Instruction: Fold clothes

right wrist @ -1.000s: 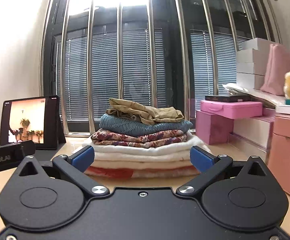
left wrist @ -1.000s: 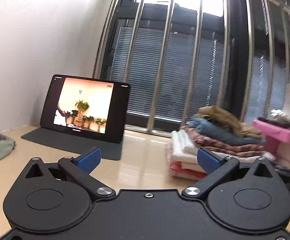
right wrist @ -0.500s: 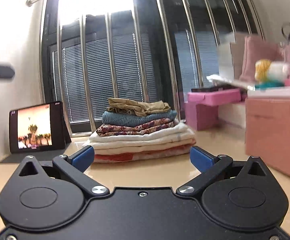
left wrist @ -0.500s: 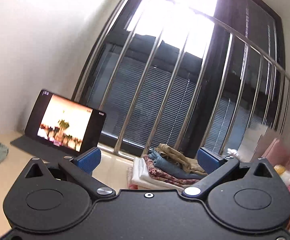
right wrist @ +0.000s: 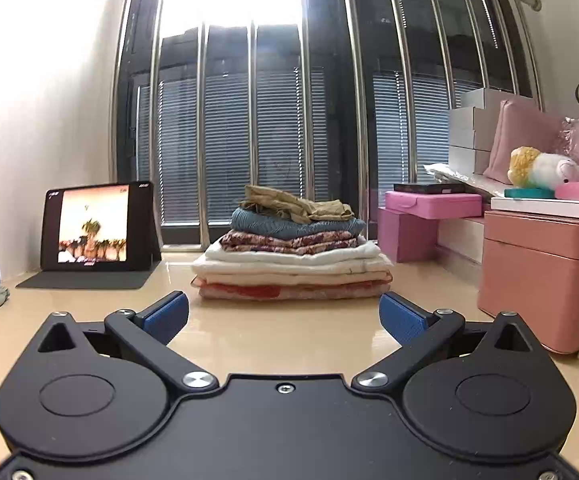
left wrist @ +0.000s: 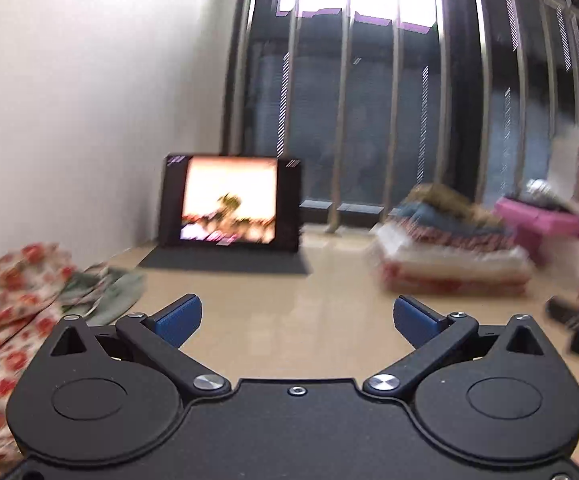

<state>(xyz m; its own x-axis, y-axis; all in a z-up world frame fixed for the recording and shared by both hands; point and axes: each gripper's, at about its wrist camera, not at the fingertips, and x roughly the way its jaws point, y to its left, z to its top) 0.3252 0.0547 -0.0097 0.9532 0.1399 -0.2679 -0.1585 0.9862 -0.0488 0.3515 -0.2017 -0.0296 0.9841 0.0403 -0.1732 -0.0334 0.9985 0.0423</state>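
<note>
1. The left gripper (left wrist: 296, 318) is held with its blue pads (left wrist: 178, 318) wide apart and nothing between them, just as in both earlier frames; only bare beige tabletop (left wrist: 289, 320) is seen in the gap.
2. The right gripper (right wrist: 283, 318) is likewise spread open and empty, unchanged from before, and is aimed at the stack of folded clothes (right wrist: 293, 256).
3. In the left wrist view, a red-flowered garment (left wrist: 5, 312) is now seen lying loose at the near left of the table, with a crumpled grey-green garment (left wrist: 109, 292) just beside it; half a second ago only an edge of the grey-green piece was shown.
4. The left view is blurred by motion, and the tablet (left wrist: 231, 202) is now placed near the centre, where earlier it was seen at the left.
5. The folded stack is seen at the far right in the left view and at the centre in the right view, much as before.
6. At the right, pink boxes (right wrist: 545, 276) and a plush toy (right wrist: 541, 168) are seen sharply, where half a second ago they were smeared.
</note>
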